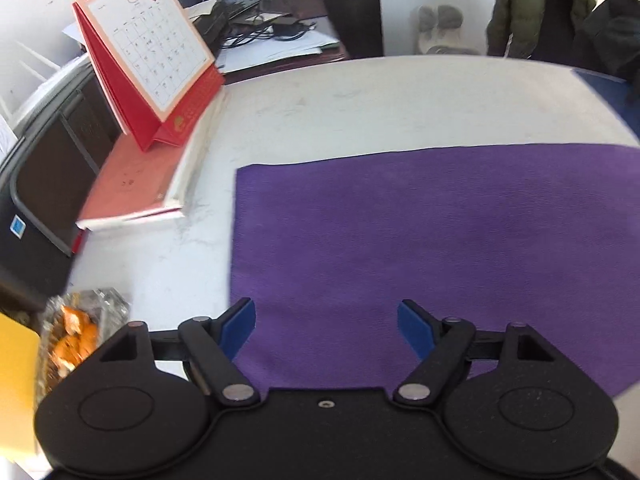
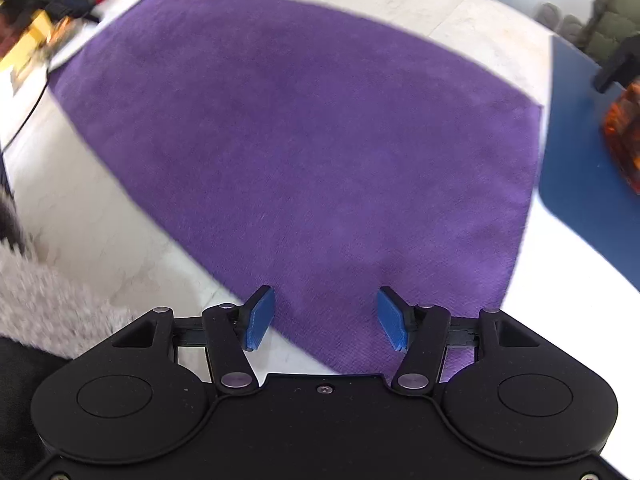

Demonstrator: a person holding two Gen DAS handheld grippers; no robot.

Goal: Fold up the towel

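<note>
A purple towel (image 1: 420,248) lies flat and spread out on the white table (image 1: 360,104). My left gripper (image 1: 326,326) is open and empty, hovering over the towel's near left part, its left blue pad near the towel's left edge. In the right wrist view the towel (image 2: 312,140) fills the middle. My right gripper (image 2: 326,316) is open and empty above the towel's near right corner. The near edge of the towel is hidden under both grippers.
A red desk calendar (image 1: 148,64) stands on a red book (image 1: 140,184) at the table's left. A clear bag of orange snacks (image 1: 76,336) lies at the near left. A blue mat (image 2: 584,168) with an orange object (image 2: 624,132) lies right of the towel.
</note>
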